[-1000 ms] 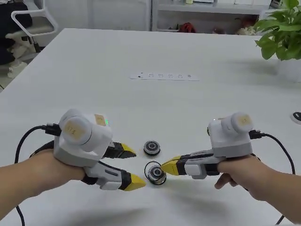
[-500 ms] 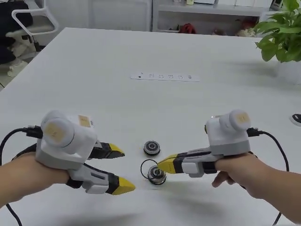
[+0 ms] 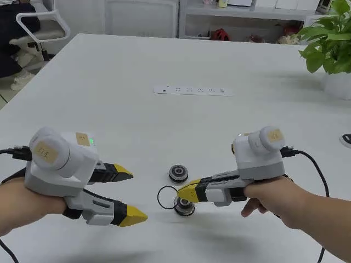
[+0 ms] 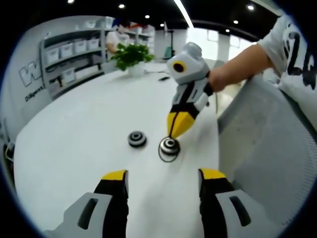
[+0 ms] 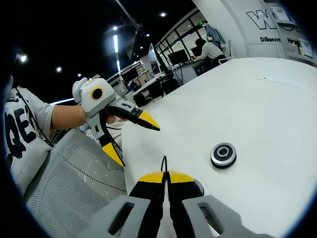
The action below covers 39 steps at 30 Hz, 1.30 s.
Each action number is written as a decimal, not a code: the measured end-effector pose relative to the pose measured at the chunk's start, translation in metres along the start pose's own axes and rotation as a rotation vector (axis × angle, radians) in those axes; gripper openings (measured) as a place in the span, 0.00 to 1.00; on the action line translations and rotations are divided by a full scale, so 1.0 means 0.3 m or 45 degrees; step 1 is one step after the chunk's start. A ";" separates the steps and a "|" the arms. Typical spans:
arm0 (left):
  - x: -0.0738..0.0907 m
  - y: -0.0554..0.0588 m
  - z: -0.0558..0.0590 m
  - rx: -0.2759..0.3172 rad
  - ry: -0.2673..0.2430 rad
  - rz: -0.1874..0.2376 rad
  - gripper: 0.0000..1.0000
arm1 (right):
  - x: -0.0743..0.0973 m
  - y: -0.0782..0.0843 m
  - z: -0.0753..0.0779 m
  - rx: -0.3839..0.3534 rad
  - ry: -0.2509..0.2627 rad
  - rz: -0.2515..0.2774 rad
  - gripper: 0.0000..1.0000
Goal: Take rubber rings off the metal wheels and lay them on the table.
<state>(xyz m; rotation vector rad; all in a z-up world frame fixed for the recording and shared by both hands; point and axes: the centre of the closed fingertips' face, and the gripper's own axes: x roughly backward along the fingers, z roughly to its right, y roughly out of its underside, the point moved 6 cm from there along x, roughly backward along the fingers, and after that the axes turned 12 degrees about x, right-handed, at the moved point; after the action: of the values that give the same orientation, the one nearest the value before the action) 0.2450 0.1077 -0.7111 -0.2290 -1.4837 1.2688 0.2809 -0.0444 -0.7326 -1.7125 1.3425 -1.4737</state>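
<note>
White table (image 3: pixel 164 60) in an office; a power strip (image 3: pixel 189 90) lies at 12 o'clock and a plant (image 3: pixel 328 41) stands at 2. The right hand-held gripper (image 3: pixel 185 193), jaws pinched together, grips the ring (image 3: pixel 164 197) at 9 o'clock of the near wheel (image 3: pixel 185 207). The far wheel (image 3: pixel 177 173) sits at its 12. The left hand-held gripper (image 3: pixel 135 195) gapes wide, empty.

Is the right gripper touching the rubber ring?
Touching. In the right gripper view, the right gripper is shut with the rubber ring pinched between its fingers.
</note>
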 end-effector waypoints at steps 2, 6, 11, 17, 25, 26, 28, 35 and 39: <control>0.007 0.002 -0.004 0.005 -0.008 0.002 0.59 | -0.012 -0.006 -0.003 0.008 -0.007 -0.002 0.00; 0.018 0.006 -0.014 0.014 -0.022 0.005 0.59 | -0.033 -0.015 -0.008 0.017 -0.023 -0.007 0.00; 0.030 0.009 -0.025 0.025 -0.038 0.015 0.59 | -0.059 -0.014 -0.014 0.029 -0.036 -0.024 0.00; 0.039 0.012 -0.029 0.030 -0.047 0.022 0.59 | -0.087 -0.008 -0.018 0.049 -0.047 -0.053 0.00; 0.045 0.022 -0.027 0.028 -0.055 0.016 0.59 | -0.116 0.007 -0.016 0.066 -0.033 -0.102 0.00; 0.045 0.023 -0.026 0.026 -0.056 0.016 0.59 | -0.119 0.010 -0.017 0.066 -0.033 -0.108 0.00; 0.047 0.024 -0.025 0.027 -0.056 0.016 0.59 | -0.123 0.014 -0.017 0.074 -0.029 -0.121 0.00; 0.053 0.029 -0.025 0.021 -0.065 0.010 0.59 | -0.125 0.014 -0.008 0.103 0.014 -0.131 0.00; 0.055 0.030 -0.025 0.025 -0.067 0.011 0.59 | -0.126 0.012 -0.008 0.129 0.025 -0.133 0.00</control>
<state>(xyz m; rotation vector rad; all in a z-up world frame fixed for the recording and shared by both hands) 0.2407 0.1275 -0.7099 -0.1906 -1.5159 1.3044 0.2802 -0.0114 -0.7514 -1.7302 1.1829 -1.5921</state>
